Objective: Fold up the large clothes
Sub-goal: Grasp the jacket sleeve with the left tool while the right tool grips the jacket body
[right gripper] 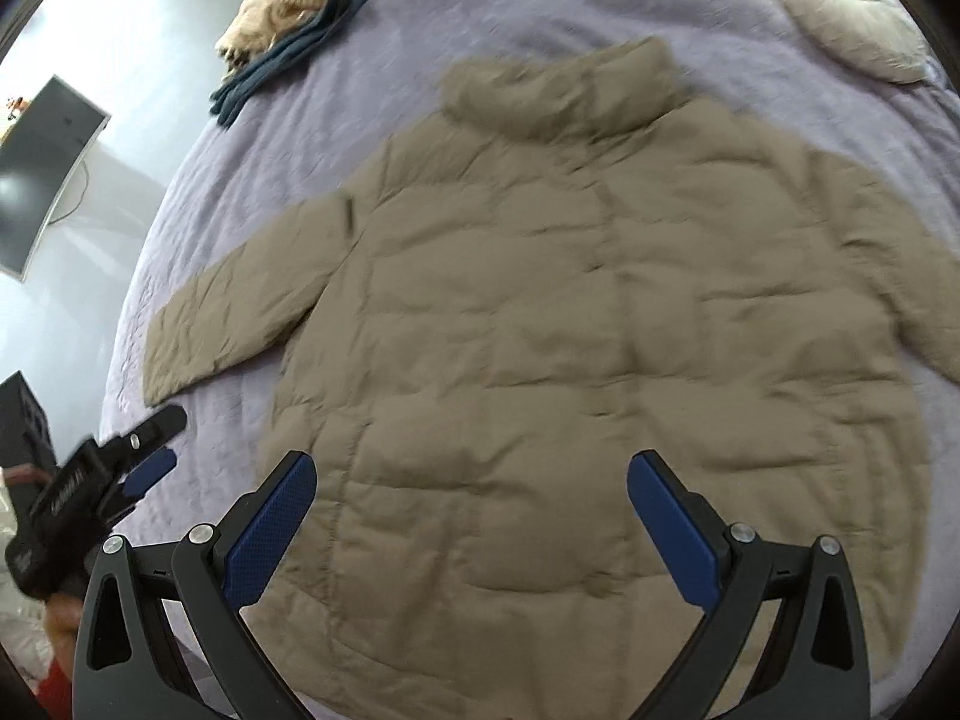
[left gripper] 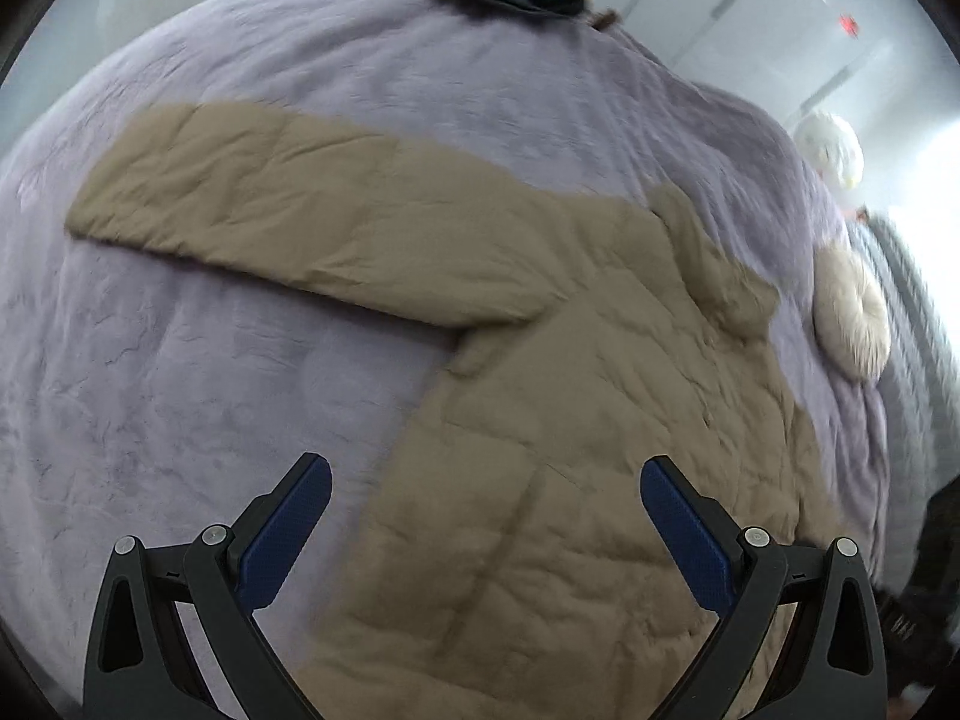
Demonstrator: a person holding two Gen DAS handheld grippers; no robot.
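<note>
**Operator:** Right wrist view first: my right gripper [right gripper: 471, 519] hangs over the lower body of the tan quilted jacket [right gripper: 600, 330], jaws spread wide, nothing between them. The fabric fills the gap under both fingers.

**Second:** And your other side?

**Operator:** My left gripper [left gripper: 486, 519] is likewise spread wide and empty. It sits over the jacket's [left gripper: 570, 480] side edge, so its left finger is above bare purple blanket [left gripper: 180, 390] and its right finger above the quilting. From the right camera I can see the left gripper [right gripper: 150, 444] beside the sleeve cuff, apart from it.

**Second:** How does the garment lie?

**Operator:** Flat and spread on the blanket [right gripper: 540, 0], collar [right gripper: 558, 90] pointing away from me, one sleeve [left gripper: 288, 210] stretched straight out to the side. Puffy, stitched in panels, lightly wrinkled. The frames are somewhat blurred.

**Second:** Room around it?

**Operator:** Plenty of bare blanket beyond the sleeve and past the collar. A round cream cushion [right gripper: 852, 12] lies near the far corner, well apart from the collar. A pile of dark and furry clothes [right gripper: 300, 18] sits at the far edge, also well apart.
</note>
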